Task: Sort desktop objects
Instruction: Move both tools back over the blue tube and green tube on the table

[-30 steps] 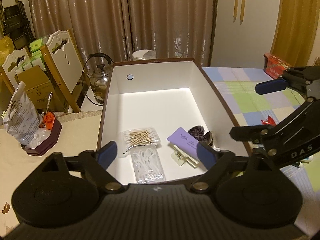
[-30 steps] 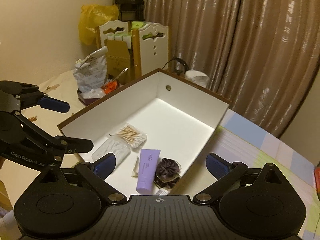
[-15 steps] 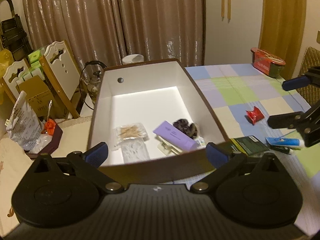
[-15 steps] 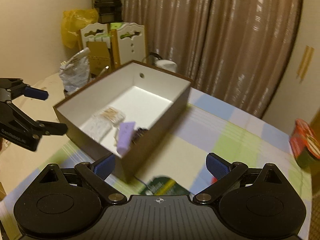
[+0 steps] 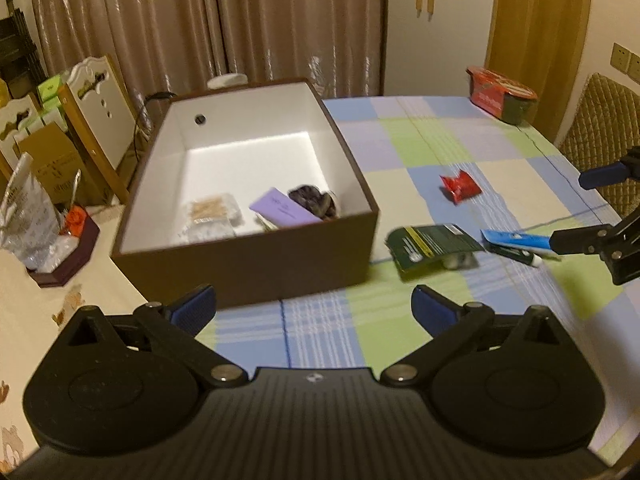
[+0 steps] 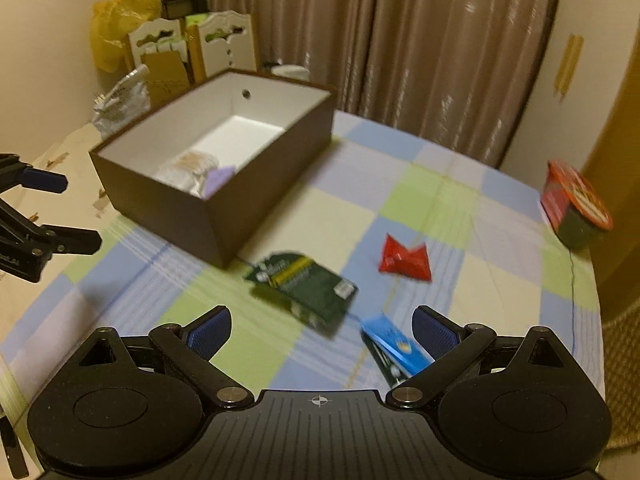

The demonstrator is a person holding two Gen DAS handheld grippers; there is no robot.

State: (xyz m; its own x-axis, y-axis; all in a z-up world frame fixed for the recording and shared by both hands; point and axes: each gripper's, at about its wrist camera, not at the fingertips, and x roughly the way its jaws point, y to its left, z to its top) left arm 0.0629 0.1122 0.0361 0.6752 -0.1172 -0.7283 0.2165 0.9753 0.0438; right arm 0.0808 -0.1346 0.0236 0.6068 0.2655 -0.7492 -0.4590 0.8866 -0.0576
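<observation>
Grippers, left (image 5: pixel 313 308) and right (image 6: pixel 321 330), hover wide open and empty over a checked tablecloth (image 6: pixel 440 200); green packet (image 6: pixel 304 286), red packet (image 6: pixel 404 260) and blue tube (image 6: pixel 394 346) lie beside the brown box (image 5: pixel 248 256).

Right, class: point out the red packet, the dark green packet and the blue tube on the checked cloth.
red packet (image 6: pixel 405 260), right wrist view, centre of the wrapper.
dark green packet (image 6: pixel 306 286), right wrist view, middle of its printed face.
blue tube (image 5: pixel 516 240), left wrist view, mid-body.
</observation>
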